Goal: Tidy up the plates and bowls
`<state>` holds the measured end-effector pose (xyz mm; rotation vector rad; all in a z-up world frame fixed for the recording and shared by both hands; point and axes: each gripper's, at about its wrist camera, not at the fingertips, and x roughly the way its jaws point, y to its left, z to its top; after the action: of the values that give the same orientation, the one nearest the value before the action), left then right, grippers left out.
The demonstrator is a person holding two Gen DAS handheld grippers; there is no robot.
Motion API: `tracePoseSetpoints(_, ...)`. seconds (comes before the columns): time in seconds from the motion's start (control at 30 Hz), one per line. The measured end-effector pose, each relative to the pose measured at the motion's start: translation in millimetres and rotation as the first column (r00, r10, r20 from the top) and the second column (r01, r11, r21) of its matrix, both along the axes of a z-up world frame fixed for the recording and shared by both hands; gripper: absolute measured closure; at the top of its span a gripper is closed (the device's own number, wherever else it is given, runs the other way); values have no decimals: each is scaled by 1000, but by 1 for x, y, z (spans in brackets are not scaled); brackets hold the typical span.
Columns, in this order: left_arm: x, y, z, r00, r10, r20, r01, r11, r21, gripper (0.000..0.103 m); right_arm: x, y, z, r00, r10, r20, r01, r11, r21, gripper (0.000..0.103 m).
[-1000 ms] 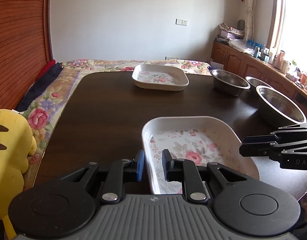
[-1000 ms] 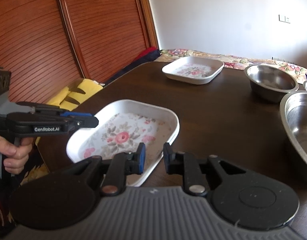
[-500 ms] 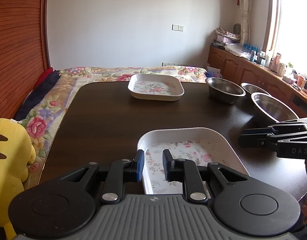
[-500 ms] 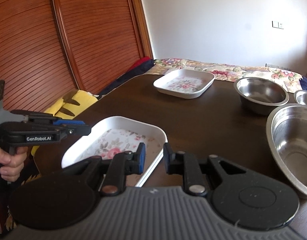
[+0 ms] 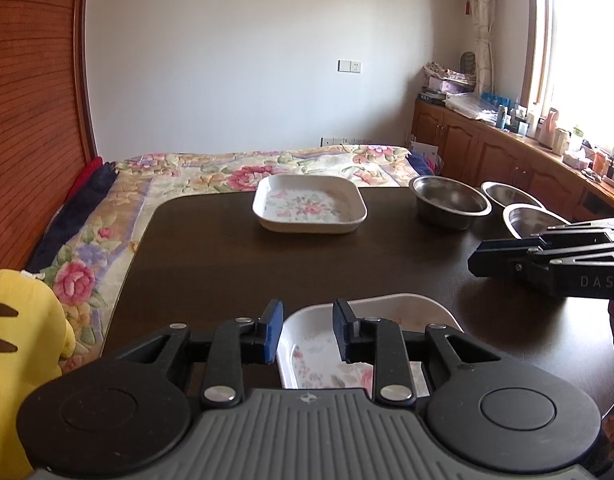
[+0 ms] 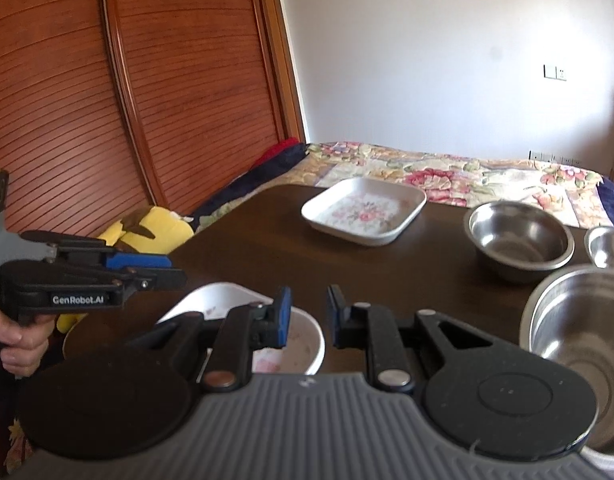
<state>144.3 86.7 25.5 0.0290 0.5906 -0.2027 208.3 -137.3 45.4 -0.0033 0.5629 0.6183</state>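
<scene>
Both tools — left tool (image 5: pixel 308 330), right tool (image 6: pixel 308 316) — narrowly parted, empty, above the near floral plate (image 5: pixel 391 312)

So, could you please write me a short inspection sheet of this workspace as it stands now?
Surface: dark wooden table, bare in the middle.
Job's things: near floral plate at the front edge, under the grippers; far floral plate at the back; three steel bowls along the right side, none stacked.
Clutter: yellow plush toy off the table's left edge.
Grippers: left gripper open, holding nothing; right gripper open, holding nothing.
Cables: nothing seen.
Surroundings: floral bedspread behind the table, wooden slatted doors to the left, cluttered cabinet counter under the window.
</scene>
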Motion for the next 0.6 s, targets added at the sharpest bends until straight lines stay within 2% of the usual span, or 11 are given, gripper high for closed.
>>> tracePoseSetpoints(0.23,6,-1,9,1000,-9,18,9,1000,10,66,9,0,8,1000,-4,19,4,1000,4,81)
tracePoseSetpoints(0.4,13,-2,20,999,-12,47,11,1000,12,50,21,5,12,999,-14,29,15,1000,-19,81)
tracePoseSetpoints(0.6,25,-6,33,996,-21,85,19,1000,25,37,38,9,18,999,-25,37,26,999,-24,81)
